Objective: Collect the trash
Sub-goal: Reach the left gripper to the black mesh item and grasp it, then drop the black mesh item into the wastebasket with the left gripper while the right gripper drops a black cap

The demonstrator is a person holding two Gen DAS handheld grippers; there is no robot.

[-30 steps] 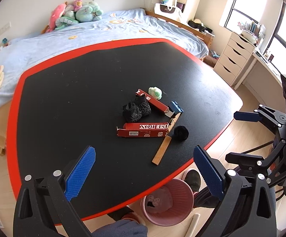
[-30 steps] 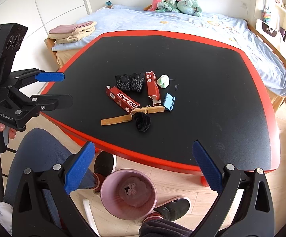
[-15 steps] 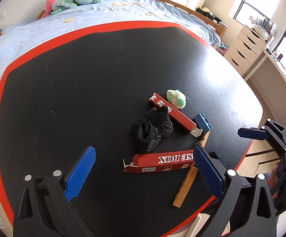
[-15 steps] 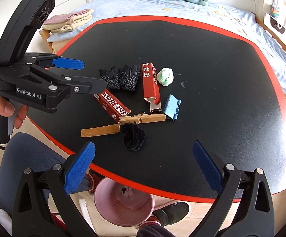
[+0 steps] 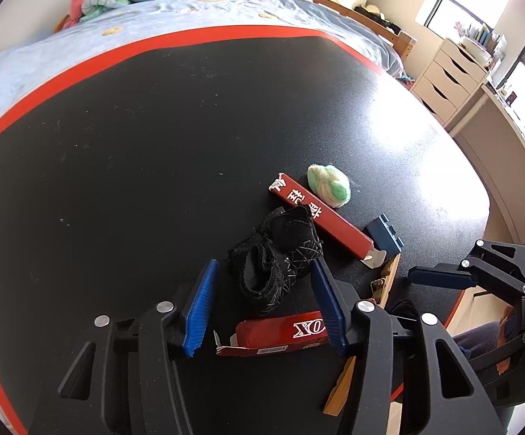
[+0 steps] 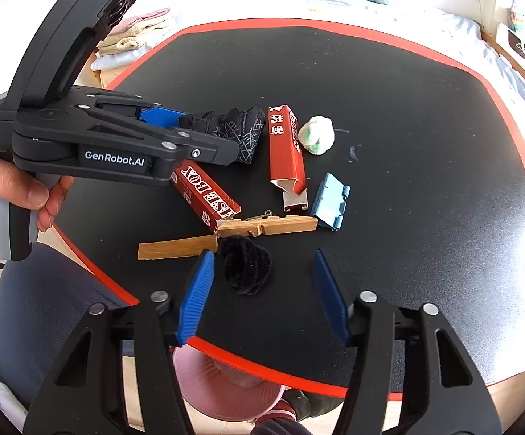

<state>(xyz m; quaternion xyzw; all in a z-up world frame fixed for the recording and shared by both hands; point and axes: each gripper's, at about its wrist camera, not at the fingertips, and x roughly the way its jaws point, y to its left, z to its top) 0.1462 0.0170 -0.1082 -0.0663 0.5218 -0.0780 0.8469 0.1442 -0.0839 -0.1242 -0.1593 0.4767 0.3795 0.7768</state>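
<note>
Both claws are closing over the counter [image 6: 407, 116], left claw [image 5: 262, 304] around the soft black sock [image 5: 277, 253], right claw [image 6: 262, 290] around the black fuzzy ball [image 6: 246, 266], neither pinched yet; light, squashy stuff, best grabbed mid-bulk.

Your left gripper [image 5: 262, 304]: pitched steeply down over black table [image 5: 117, 181], jaws closing, blue pads either side of black patterned sock bundle [image 5: 277, 257], right pad against its edge, left pad clear of it. Your left hand [image 6: 15, 195]: wrapped round grey handle, off table's near-left edge. Your right gripper [image 6: 262, 290]: also pitched steeply down, over table's near edge, jaws closing, black fuzzy ball [image 6: 246, 266] between pads, neither pad touching it.
</note>
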